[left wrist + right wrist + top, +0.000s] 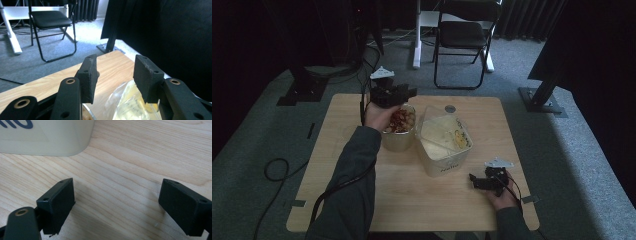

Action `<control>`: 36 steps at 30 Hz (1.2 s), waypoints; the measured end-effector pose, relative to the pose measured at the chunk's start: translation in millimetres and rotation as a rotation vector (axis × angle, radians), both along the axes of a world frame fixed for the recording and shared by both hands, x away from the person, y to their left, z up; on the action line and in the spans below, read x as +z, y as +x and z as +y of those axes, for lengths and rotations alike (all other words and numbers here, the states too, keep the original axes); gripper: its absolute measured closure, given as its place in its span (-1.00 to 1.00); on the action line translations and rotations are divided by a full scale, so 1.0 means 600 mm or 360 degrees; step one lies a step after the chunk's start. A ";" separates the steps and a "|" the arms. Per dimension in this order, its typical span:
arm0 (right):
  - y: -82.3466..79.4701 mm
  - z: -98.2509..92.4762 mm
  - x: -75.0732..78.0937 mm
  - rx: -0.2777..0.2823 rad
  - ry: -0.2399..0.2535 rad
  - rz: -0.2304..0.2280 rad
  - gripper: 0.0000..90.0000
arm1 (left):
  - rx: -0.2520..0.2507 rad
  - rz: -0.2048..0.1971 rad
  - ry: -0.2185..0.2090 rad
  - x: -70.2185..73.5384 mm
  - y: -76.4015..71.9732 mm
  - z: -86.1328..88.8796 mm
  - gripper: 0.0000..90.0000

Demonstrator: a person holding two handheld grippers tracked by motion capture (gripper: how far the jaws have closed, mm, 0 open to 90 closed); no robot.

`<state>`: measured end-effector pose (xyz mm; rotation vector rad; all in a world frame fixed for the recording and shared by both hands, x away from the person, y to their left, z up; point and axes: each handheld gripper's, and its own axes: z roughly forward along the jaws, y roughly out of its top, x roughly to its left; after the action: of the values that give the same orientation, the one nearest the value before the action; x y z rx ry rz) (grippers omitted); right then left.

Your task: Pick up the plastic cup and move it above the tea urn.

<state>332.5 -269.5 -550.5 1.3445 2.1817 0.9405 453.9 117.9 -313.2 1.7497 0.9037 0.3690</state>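
- The room is dim: grey carpet, dark curtains, a folding chair (463, 37) behind a light wooden surface (412, 200).
- Hard to make out: the contents of the round tub (398, 134) read in the high view as a reddish-brown heap, too small and dark to name; the left hand covers its near-left rim.
- The square container (445, 147) holds crumpled clear film with yellow patches; what the film wraps cannot be told. In the right gripper view the container (45, 137) is cut off at the top edge, with part of a blue print showing.
- The left hand-held gripper (404, 92) sits just above the round tub's far rim, jaws parted with nothing between the pads; the left gripper view shows the clear film (127, 102) just beneath them.
- The right hand-held gripper (475, 180) rests low over the surface, near the square container's near corner but apart from it. Its jaws stand wide apart, with bare wood between them.
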 end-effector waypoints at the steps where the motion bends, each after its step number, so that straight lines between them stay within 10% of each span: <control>1: 0.000 0.000 0.000 0.0000 0.0000 0.0000 -0.71 | 0.0006 0.0001 0.0020 0.000 -0.001 0.001 0.21; 15: 0.000 0.000 0.000 0.0002 -0.0003 -0.0003 -0.71 | -0.0100 0.0129 0.0226 -0.067 -0.019 -0.059 0.01; 29: 0.000 0.000 0.000 0.0001 -0.0002 -0.0001 -0.71 | -0.0088 0.0114 0.0349 -0.056 -0.015 -0.034 0.71; 36: 0.000 0.000 0.000 0.0001 -0.0001 0.0000 -0.71 | -0.0071 0.0048 0.0195 -0.034 -0.017 0.000 0.43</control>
<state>332.4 -269.5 -550.5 1.3440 2.1823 0.9400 443.9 117.7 -333.5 1.8893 0.8776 0.3765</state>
